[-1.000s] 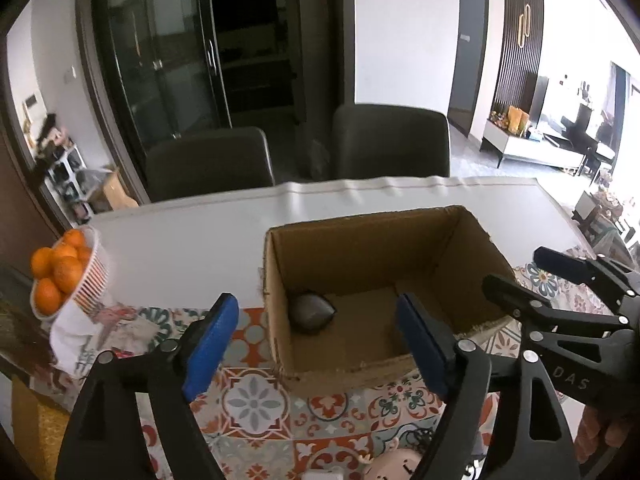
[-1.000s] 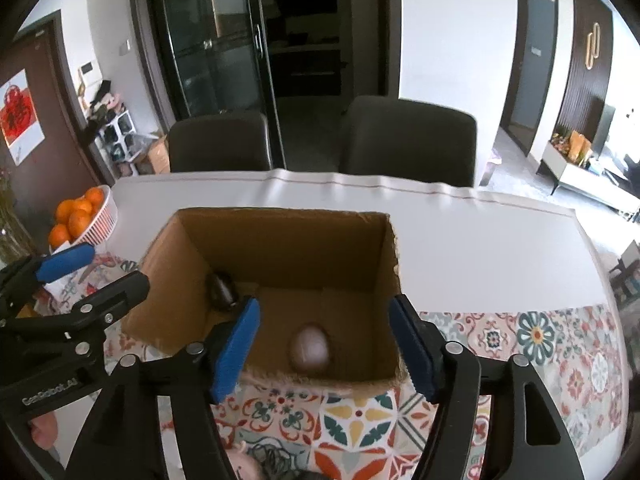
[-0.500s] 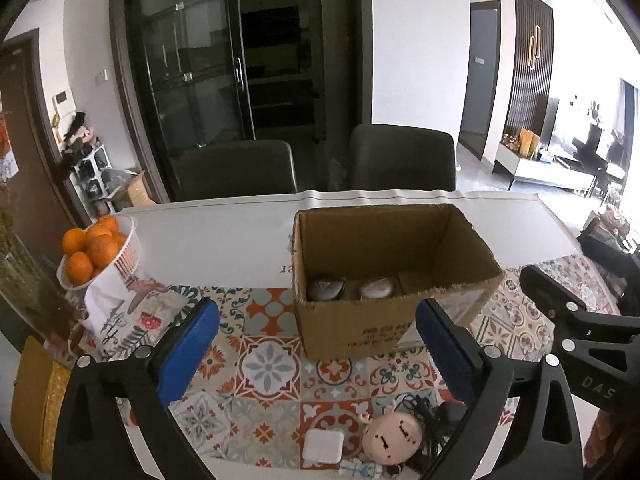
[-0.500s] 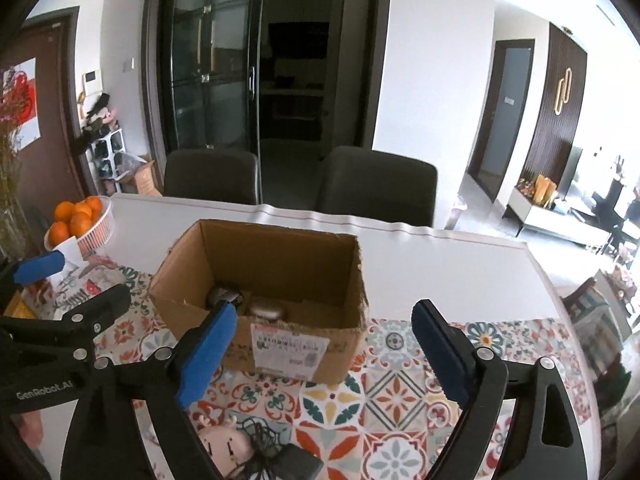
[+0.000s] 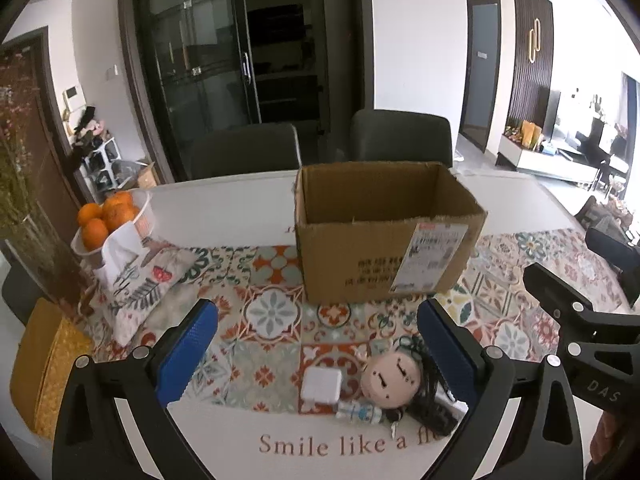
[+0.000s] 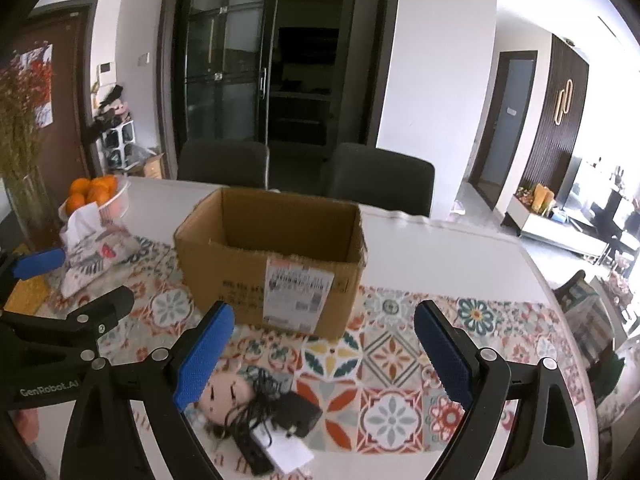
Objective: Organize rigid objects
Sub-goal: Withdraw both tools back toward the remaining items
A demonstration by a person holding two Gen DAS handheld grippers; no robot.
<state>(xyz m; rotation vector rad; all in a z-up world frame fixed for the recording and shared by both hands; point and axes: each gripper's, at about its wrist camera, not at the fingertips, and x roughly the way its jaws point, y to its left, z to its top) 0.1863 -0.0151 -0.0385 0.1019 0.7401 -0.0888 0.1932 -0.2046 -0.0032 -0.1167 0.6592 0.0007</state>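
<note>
Both grippers now back from cardboard box, jaws wide apart, empty.

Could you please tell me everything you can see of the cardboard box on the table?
The cardboard box is plain brown corrugated card, rectangular, standing upright with its top open and no flaps showing. Its near wall carries dark printed characters and a white shipping label with a red strip, stuck slightly askew. It rests on the patterned tile-print cloth, its far side towards the two dark chairs. From these angles its inside floor is hidden, so any contents cannot be seen. Nothing but the cloth touches it.
</note>
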